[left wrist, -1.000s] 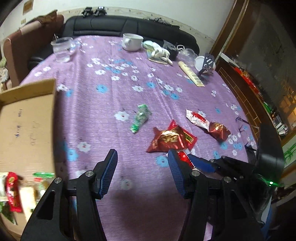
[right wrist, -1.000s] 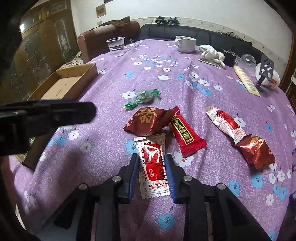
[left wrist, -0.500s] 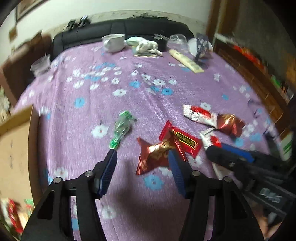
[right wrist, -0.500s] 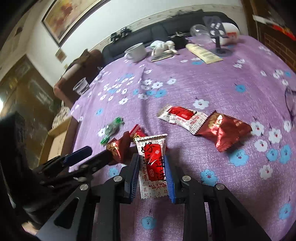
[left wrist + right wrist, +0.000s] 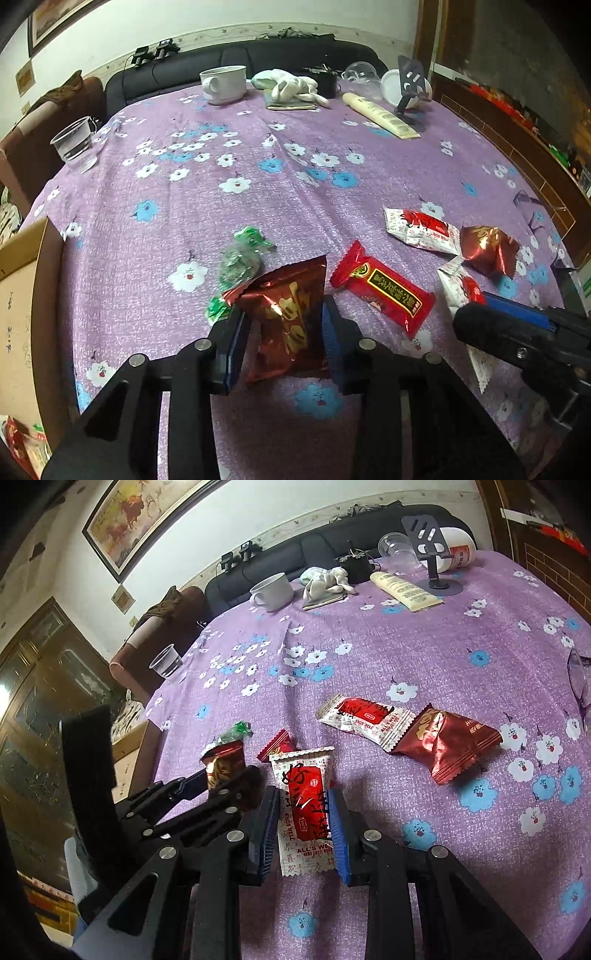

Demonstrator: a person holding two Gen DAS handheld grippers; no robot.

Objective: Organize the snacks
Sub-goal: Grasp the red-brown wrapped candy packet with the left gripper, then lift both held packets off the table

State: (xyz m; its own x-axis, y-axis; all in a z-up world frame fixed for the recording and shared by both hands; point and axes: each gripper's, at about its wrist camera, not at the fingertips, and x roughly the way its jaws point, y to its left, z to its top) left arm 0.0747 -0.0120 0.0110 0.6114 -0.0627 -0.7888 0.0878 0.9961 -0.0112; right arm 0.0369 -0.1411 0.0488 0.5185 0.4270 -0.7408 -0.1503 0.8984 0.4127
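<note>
Left gripper (image 5: 284, 325) jaws closing around dark-red foil snack pouch (image 5: 286, 314), probably touching, near table's (image 5: 258, 177) front edge. Right gripper (image 5: 303, 823) clamps white-red snack sachet (image 5: 304, 805), just beside.

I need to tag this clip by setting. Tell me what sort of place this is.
Most likely a home living room: a black sofa runs behind a table under a purple floral tablecloth, a framed painting hangs on the wall, and a white cup sits among household clutter.
</note>
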